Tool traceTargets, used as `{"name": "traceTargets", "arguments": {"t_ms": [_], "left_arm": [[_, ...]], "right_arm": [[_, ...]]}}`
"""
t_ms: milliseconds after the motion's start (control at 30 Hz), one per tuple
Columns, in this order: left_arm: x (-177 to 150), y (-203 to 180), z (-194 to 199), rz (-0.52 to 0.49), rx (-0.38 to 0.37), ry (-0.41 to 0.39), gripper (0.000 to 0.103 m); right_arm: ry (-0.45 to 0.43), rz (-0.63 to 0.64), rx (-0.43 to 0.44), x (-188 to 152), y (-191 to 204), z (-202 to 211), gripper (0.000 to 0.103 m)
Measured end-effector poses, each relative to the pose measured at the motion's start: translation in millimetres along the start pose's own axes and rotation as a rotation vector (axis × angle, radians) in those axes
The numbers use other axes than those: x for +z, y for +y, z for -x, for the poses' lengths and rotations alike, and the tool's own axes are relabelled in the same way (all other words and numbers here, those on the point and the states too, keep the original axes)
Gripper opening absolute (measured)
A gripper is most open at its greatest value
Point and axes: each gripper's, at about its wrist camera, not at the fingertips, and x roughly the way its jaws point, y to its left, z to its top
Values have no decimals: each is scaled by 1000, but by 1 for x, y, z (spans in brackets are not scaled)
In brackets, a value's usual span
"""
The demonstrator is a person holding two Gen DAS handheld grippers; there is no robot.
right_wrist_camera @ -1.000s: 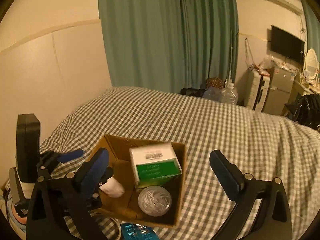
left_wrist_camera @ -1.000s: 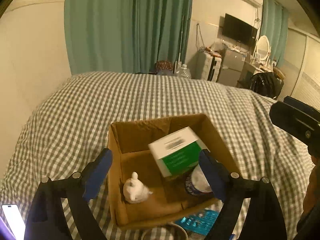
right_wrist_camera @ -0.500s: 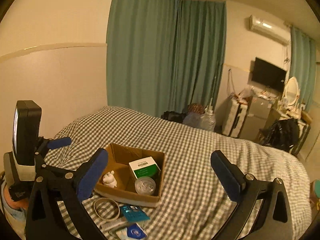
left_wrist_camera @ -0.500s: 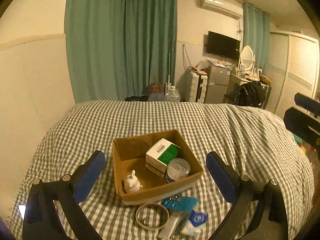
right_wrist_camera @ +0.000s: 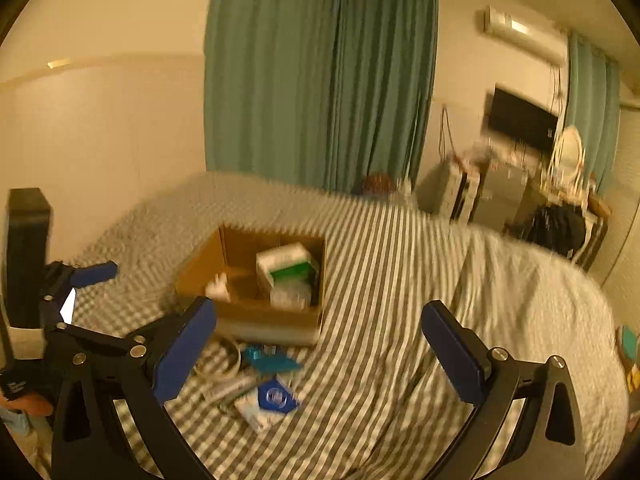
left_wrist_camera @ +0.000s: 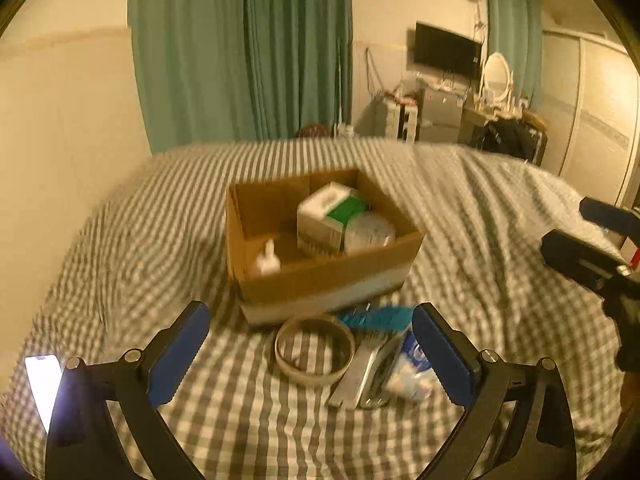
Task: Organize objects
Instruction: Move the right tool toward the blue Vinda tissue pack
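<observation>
Both frames are smeared by motion, yet the layout reads well enough. A cardboard box point(left_wrist_camera: 320, 240) sits open on a grey-and-white checked bedspread point(left_wrist_camera: 140, 240). Inside it, a white-and-green carton point(left_wrist_camera: 328, 216) leans at the far right, a round clear-lidded tub point(left_wrist_camera: 370, 232) lies just beside it toward the near wall, and a small white figurine point(left_wrist_camera: 267, 260) stands in the near left corner.

On the bedspread in front of the box lies a loose cluster. A pale tape ring point(left_wrist_camera: 314, 350) lies flat, closest to the box wall. To its right are a teal packet point(left_wrist_camera: 376, 316), a silvery flat piece point(left_wrist_camera: 360, 372) whose nature the blur hides, and a white pouch with a blue round label point(left_wrist_camera: 414, 368).

The left gripper point(left_wrist_camera: 312, 354) hovers low over this cluster with its blue pads spread wide and nothing between them; the ring lies in the gap between the fingers as seen from its camera. The right gripper point(right_wrist_camera: 320, 348) is likewise spread wide and empty, held above the bedspread to the right of the box, with the cluster near its left finger. A lit phone point(left_wrist_camera: 44, 384) lies at the bedspread's left edge. Green curtains point(left_wrist_camera: 240, 52) hang behind the bed.
</observation>
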Motion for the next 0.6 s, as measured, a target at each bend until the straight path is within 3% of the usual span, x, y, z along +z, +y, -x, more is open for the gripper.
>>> {"name": "traceTargets", "arguments": {"t_ms": [167, 333, 600], "left_arm": [[-34, -2, -37, -21, 36, 69, 103], [-57, -1, -68, 2, 26, 154, 103], [-52, 3, -107, 63, -24, 237, 103]], "right_arm": [[136, -25, 17, -44, 6, -58, 103], [239, -15, 26, -78, 10, -95, 103], [294, -56, 26, -99, 2, -116, 103]]}}
